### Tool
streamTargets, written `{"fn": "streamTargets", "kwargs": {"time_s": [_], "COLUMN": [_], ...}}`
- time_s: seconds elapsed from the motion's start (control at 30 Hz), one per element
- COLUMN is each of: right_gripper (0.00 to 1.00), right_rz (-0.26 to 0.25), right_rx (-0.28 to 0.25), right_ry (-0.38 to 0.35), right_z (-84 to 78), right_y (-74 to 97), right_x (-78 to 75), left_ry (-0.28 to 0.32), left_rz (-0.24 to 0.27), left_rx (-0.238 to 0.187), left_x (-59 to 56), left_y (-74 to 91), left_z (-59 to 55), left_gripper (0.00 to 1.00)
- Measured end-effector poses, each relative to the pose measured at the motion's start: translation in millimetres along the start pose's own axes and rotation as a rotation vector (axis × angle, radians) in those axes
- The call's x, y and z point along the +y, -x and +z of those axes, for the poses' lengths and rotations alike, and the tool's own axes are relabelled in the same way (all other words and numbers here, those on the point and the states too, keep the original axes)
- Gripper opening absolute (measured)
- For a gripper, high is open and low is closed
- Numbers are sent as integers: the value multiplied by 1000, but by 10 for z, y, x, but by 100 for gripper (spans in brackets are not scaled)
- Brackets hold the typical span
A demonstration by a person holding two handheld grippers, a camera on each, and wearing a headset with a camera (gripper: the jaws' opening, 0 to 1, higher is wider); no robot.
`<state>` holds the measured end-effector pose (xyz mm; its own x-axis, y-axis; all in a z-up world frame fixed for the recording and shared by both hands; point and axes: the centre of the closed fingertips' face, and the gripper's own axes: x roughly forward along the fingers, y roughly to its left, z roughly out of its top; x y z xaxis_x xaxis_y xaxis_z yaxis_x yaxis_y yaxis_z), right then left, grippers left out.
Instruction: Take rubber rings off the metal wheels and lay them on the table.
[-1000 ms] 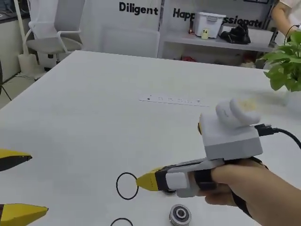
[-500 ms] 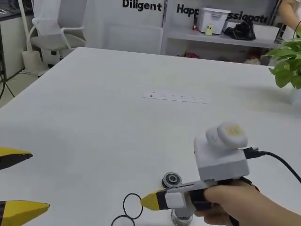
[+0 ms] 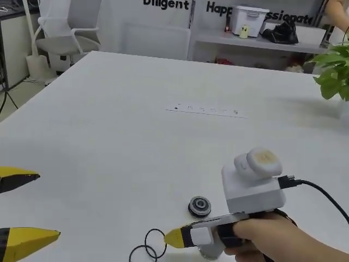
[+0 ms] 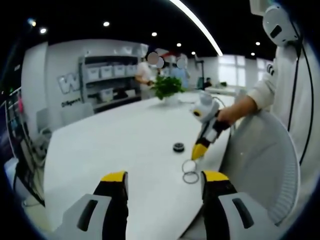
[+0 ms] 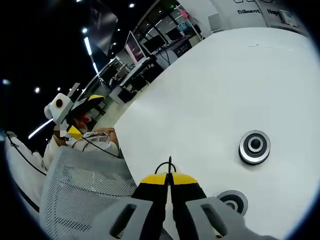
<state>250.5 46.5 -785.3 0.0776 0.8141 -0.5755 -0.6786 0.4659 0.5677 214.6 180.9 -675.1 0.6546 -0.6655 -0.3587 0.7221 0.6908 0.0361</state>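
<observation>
Jaws of my right gripper (image 5: 169, 176) are pressed together, pinching a thin black rubber ring (image 3: 155, 240) at their yellow tips. My hand (image 3: 272, 240) holds it low and nearly level over the white table (image 3: 136, 120). A second black rubber ring (image 3: 142, 254) lies on the table against the first. One round metal wheel (image 3: 199, 206) sits near the jaws, and another metal wheel (image 5: 231, 201) is just beside them. My left gripper (image 4: 165, 177) hovers well apart, jaws spread wide and holding nothing.

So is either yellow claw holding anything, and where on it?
The right gripper has its jaws shut on a black rubber ring, pinching its rim. The left gripper is open and holds nothing.
</observation>
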Motion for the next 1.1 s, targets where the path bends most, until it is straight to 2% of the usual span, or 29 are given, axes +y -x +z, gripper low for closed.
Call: {"fn": "streamTargets", "kwargs": {"time_s": [0.33,0.8,0.9,1.1], "right_gripper": [0,4,5,8], "right_rz": [-16,-73,-81,-94], "right_rx": [36,48,48,8], "right_ry": [9,30,45,66], "right_z": [-93,-100,-81,52], "right_y": [-46,21,58,176], "right_x": [-25,-158,-173,-225], "left_ry": [16,16,18,20], "left_rz": [9,-14,-18,-17], "left_rx": [2,7,6,5], "left_x": [12,-40,-45,-39], "left_y": [9,-48,-56,-65], "left_z": [-59,-56,-55,-39], "left_gripper": [60,60,60,60]}}
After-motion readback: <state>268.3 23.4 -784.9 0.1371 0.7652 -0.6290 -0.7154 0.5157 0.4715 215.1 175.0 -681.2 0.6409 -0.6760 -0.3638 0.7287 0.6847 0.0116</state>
